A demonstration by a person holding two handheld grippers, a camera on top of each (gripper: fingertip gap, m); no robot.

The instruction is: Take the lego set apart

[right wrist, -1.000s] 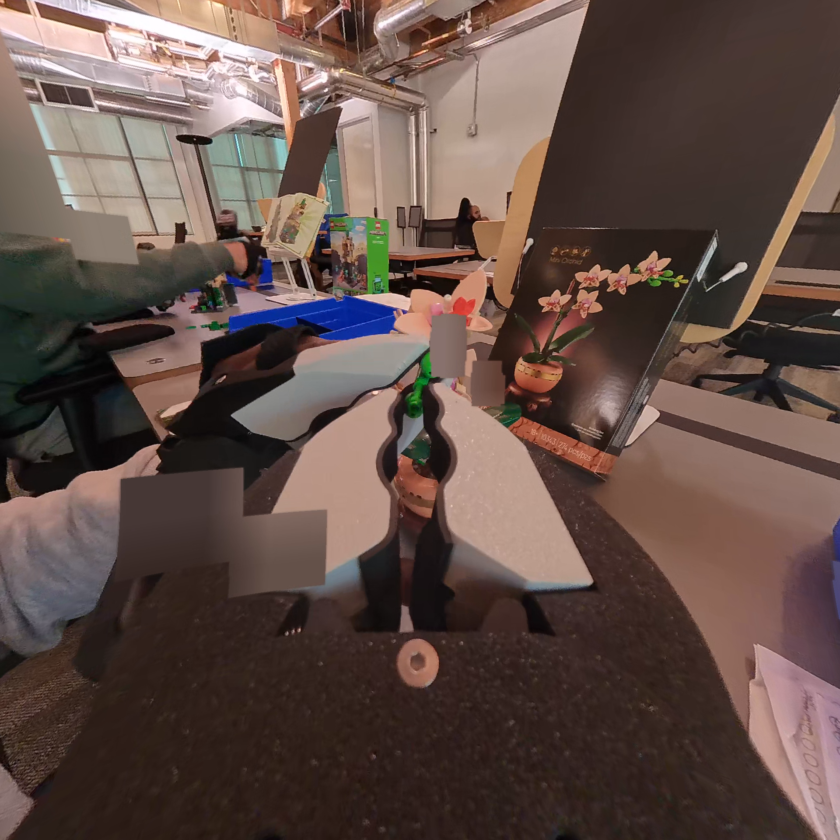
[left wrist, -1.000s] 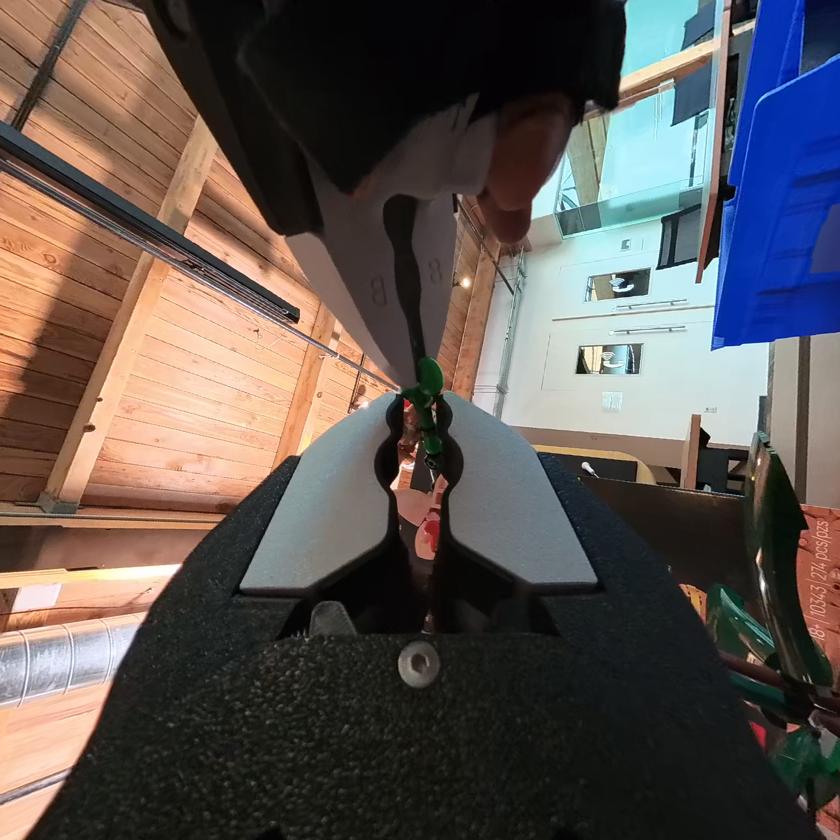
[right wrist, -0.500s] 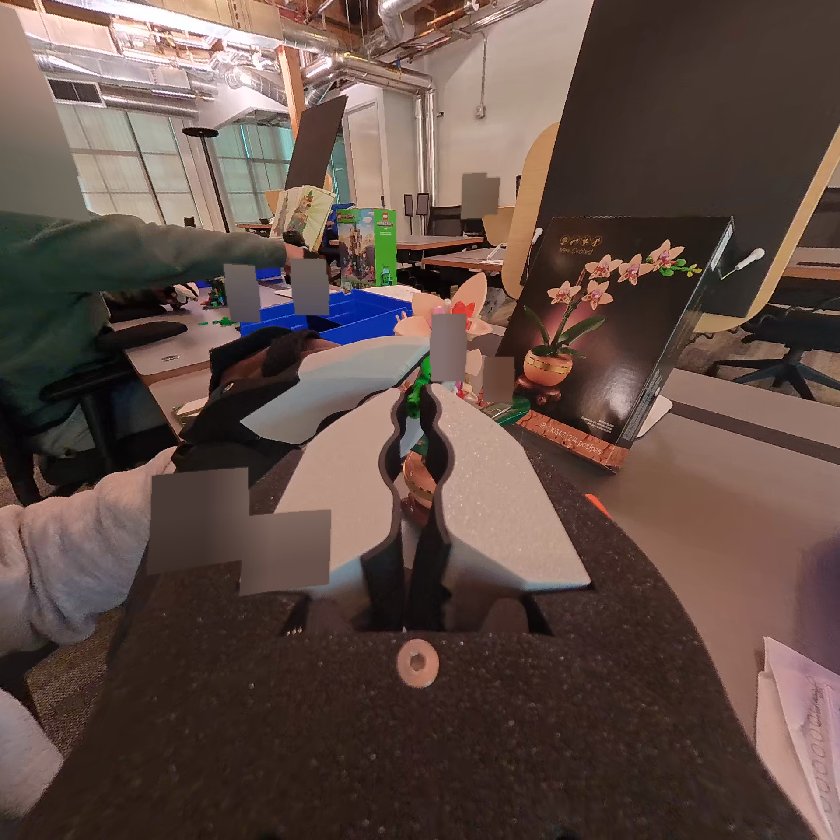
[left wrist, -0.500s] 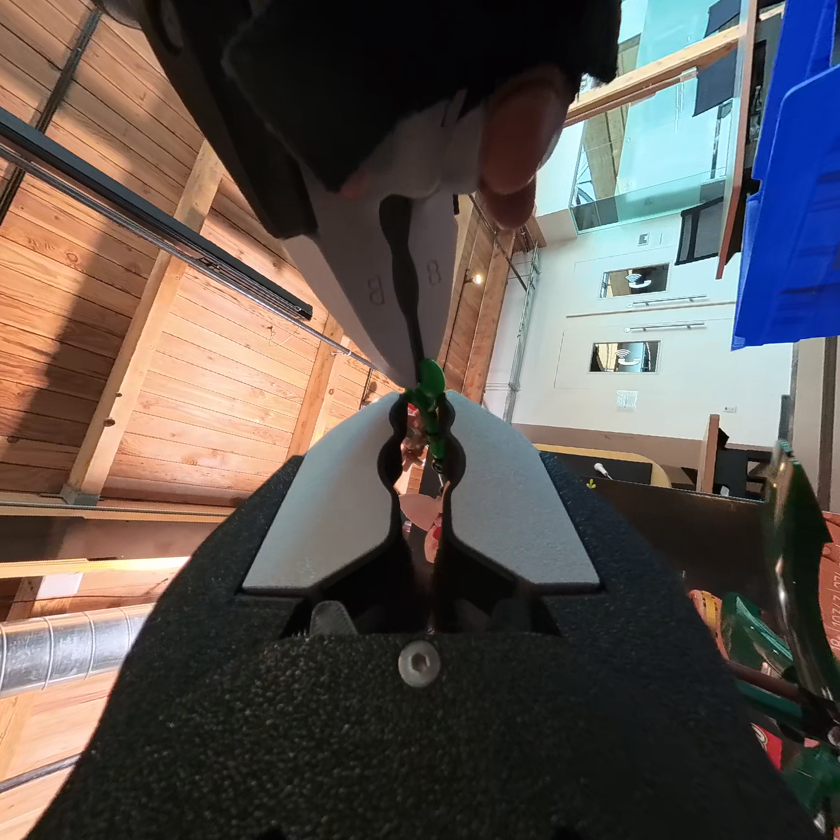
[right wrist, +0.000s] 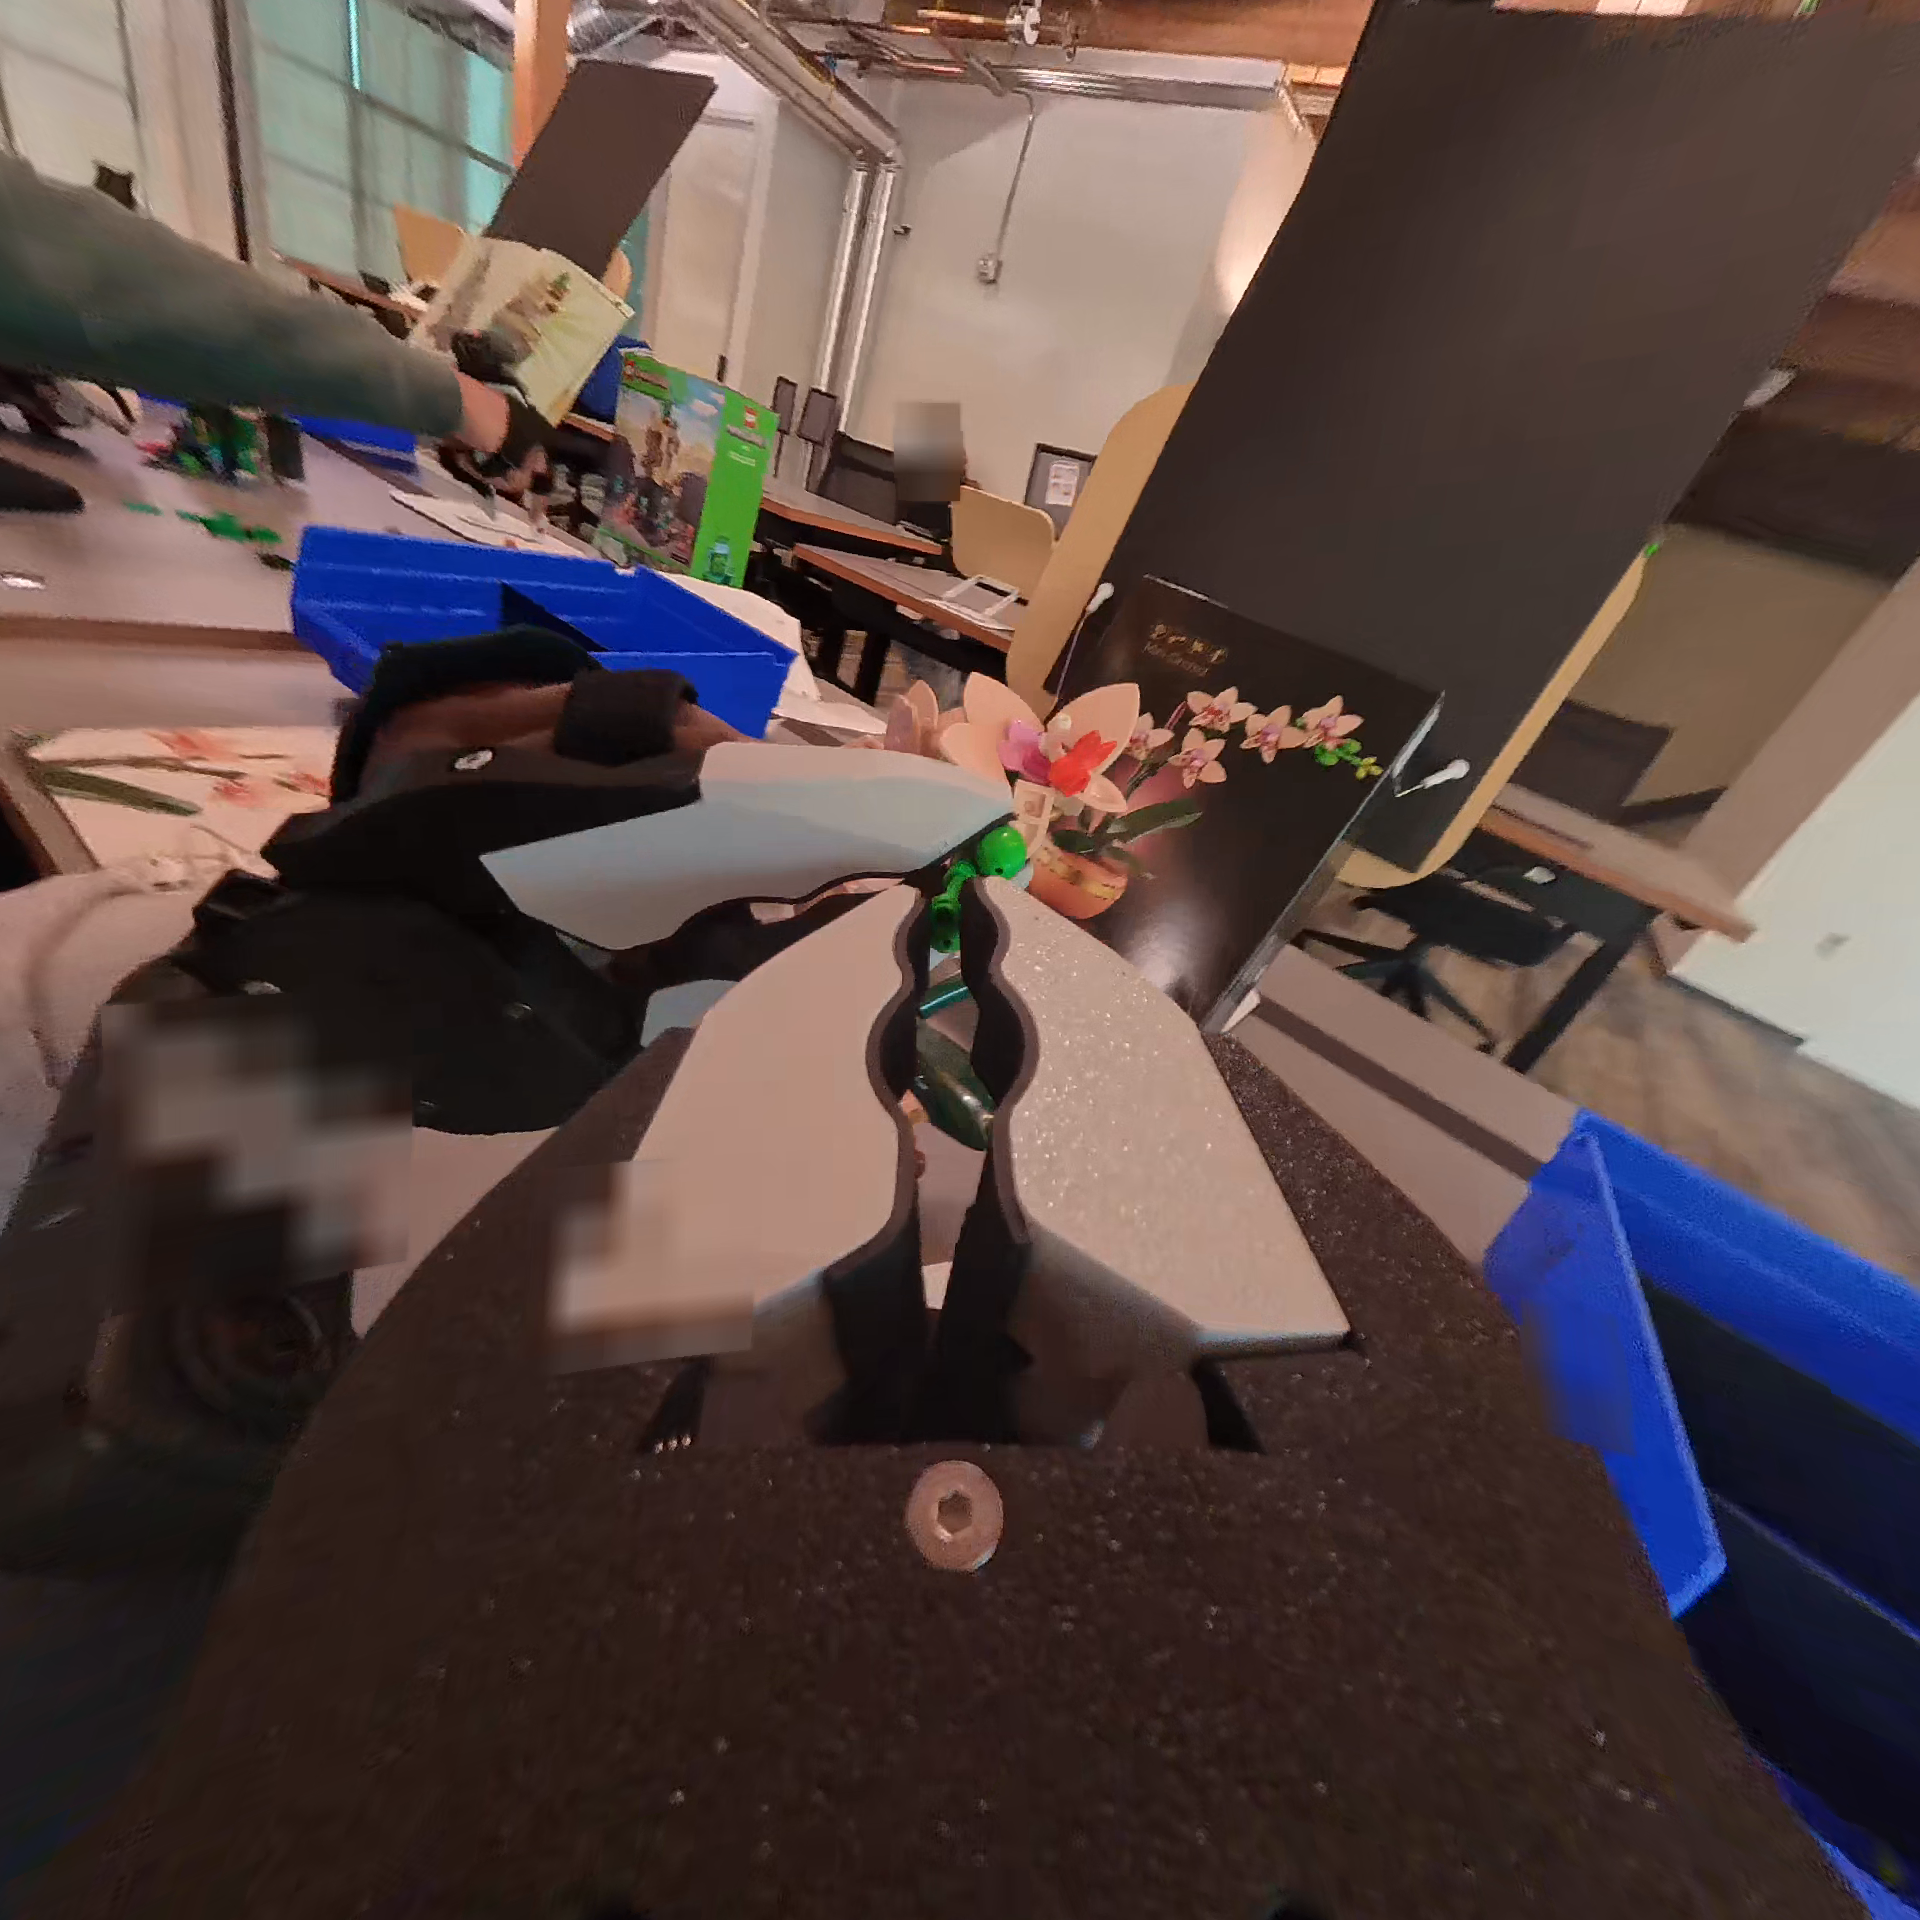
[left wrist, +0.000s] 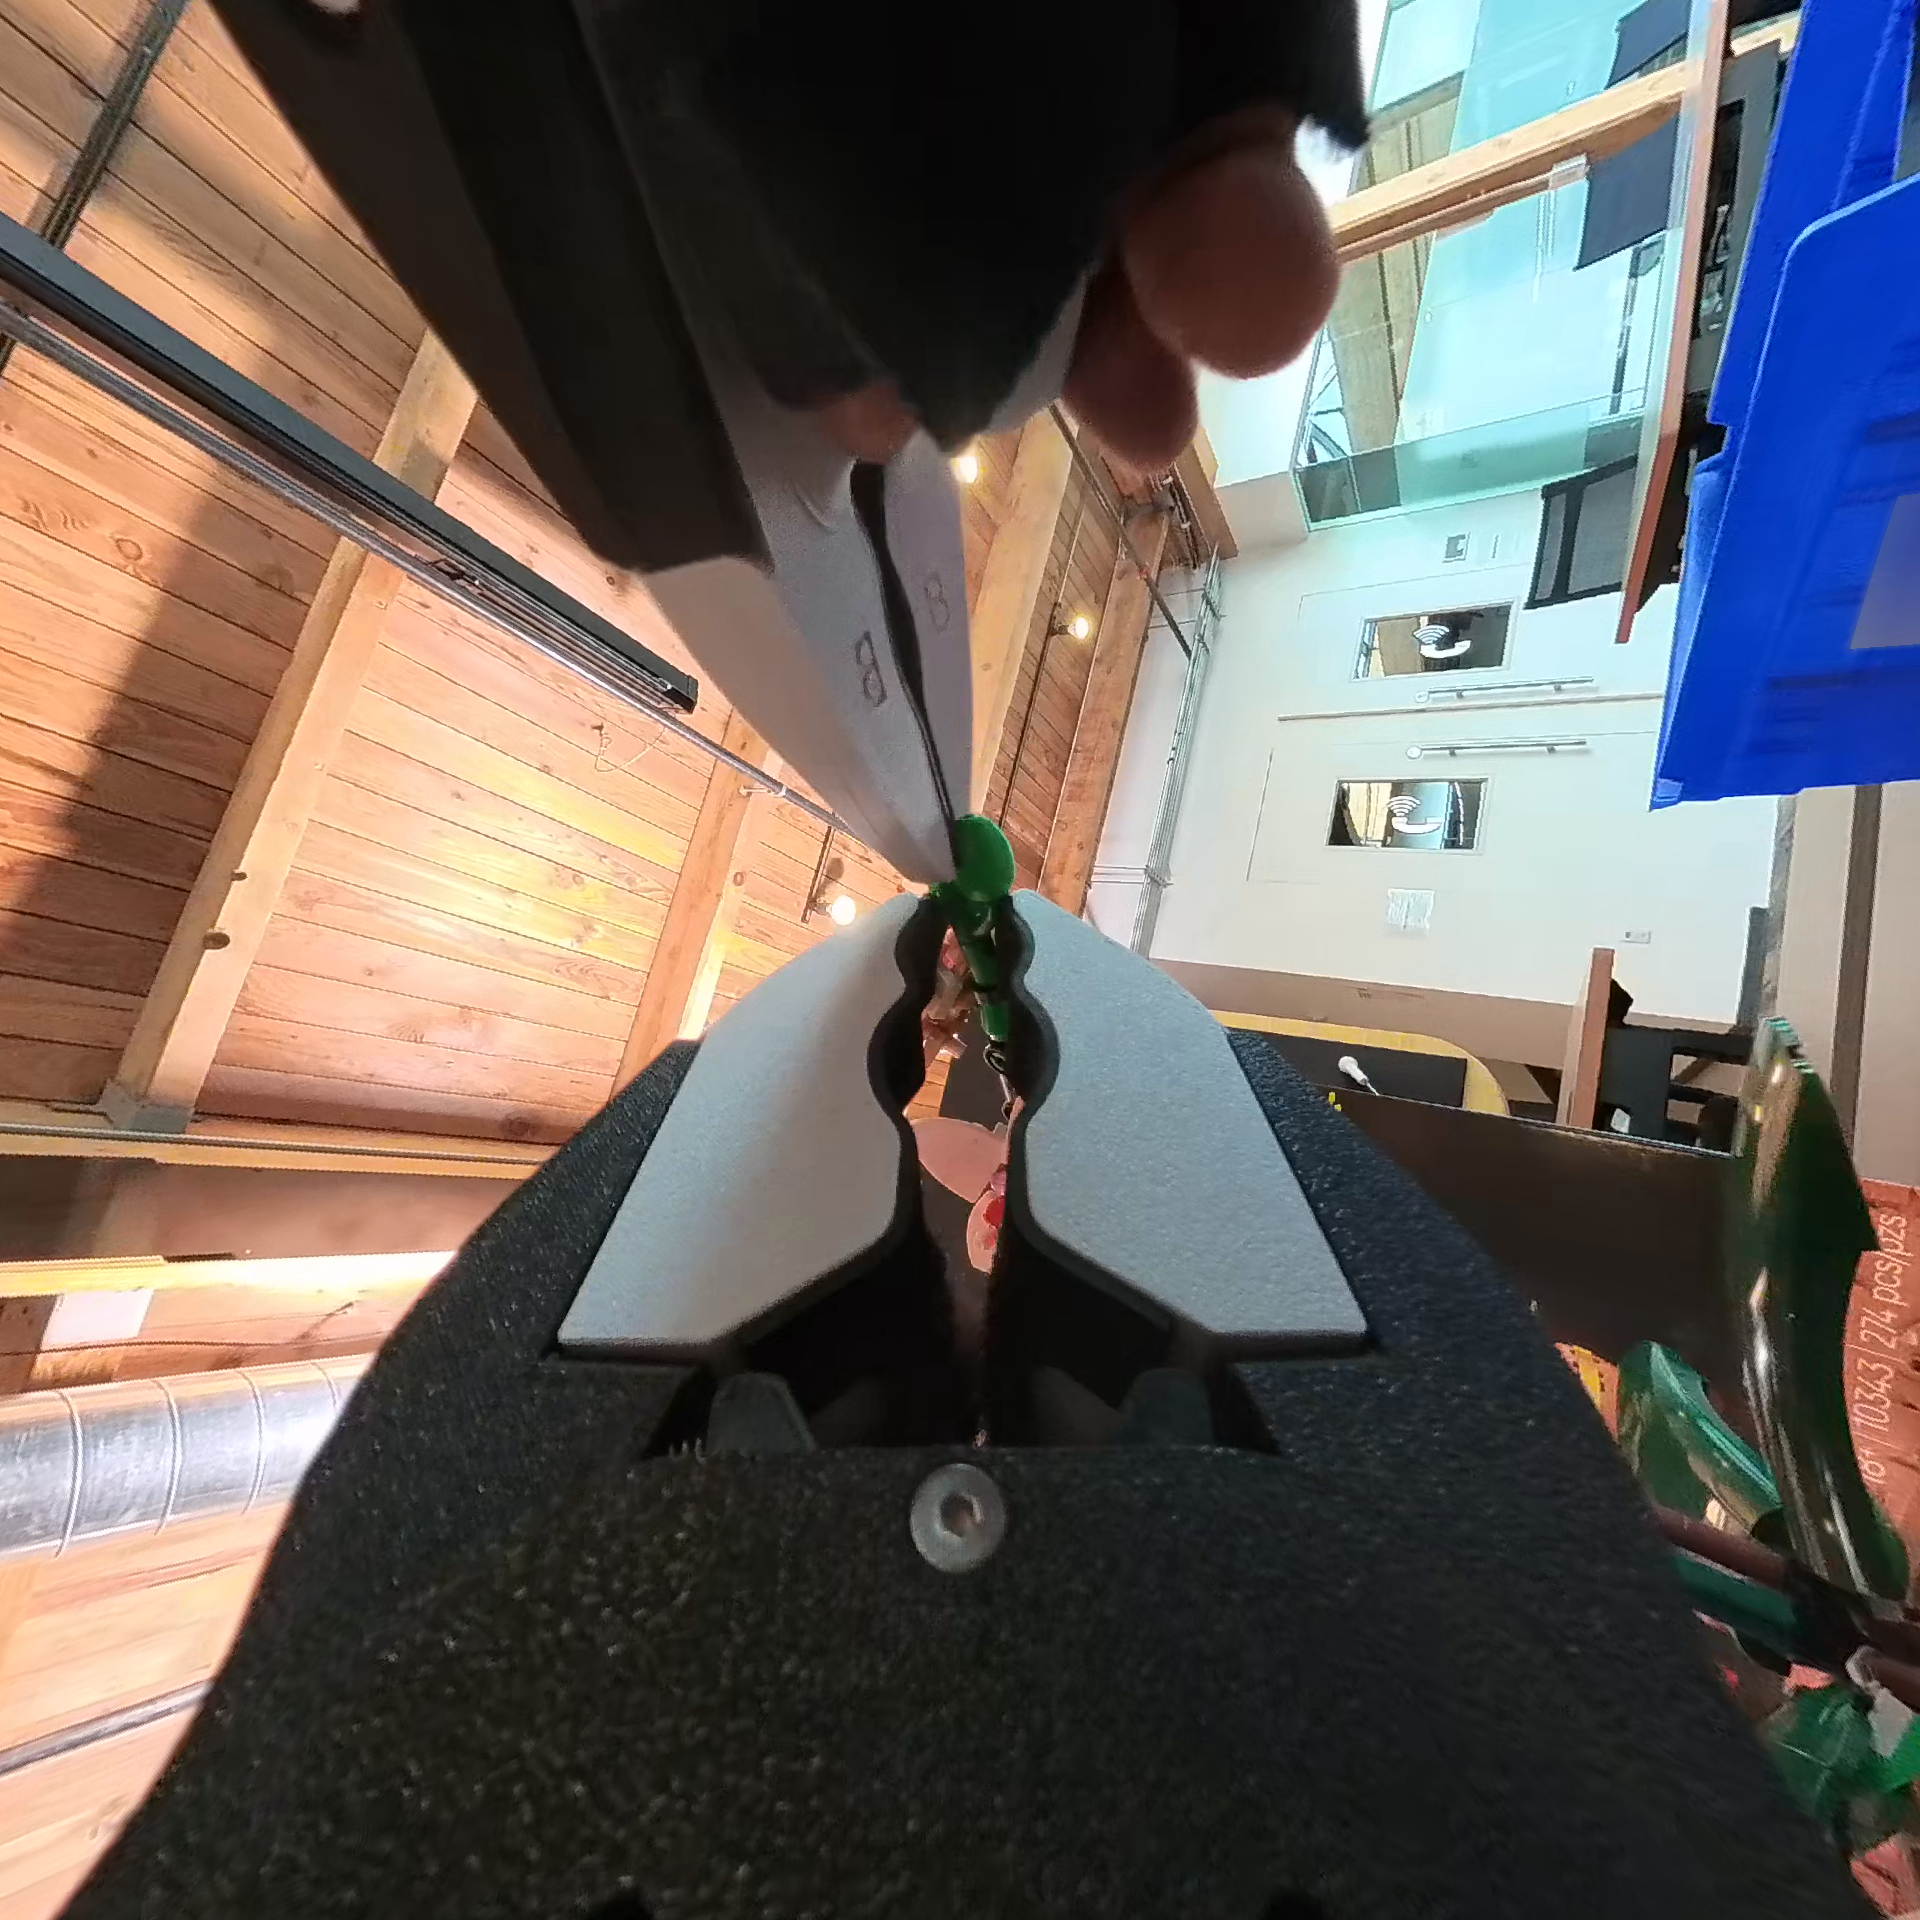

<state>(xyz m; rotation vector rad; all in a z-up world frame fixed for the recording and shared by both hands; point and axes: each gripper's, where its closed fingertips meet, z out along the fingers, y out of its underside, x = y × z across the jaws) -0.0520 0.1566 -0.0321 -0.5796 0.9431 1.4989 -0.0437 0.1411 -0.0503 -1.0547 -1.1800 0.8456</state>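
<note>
A lego orchid with pale petals (right wrist: 1049, 753) and a thin green stem (right wrist: 951, 904) is held up between both grippers. My right gripper (right wrist: 961, 904) is shut on the stem just below a round green bud (right wrist: 1000, 850). My left gripper (right wrist: 966, 852) comes in from the left and is shut on the same stem at the bud. In the left wrist view my left gripper (left wrist: 971, 920) pinches the green stem (left wrist: 982, 956), and the right gripper (left wrist: 951, 847) meets it tip to tip from above. Dark green leaves (right wrist: 951, 1091) show between my right fingers.
The dark orchid set box (right wrist: 1247, 790) stands on the grey table behind. A blue bin (right wrist: 540, 613) sits at back left, another (right wrist: 1662, 1351) at the near right. A person's green sleeve (right wrist: 208, 332) reaches over the far table by a green box (right wrist: 696, 478). My left and right fingertips are right by each other.
Both grippers stay shut on the stem. My right gripper has swung and tilted, so the box has slid right and a blue bin has come into its view. The left view barely shifts.
</note>
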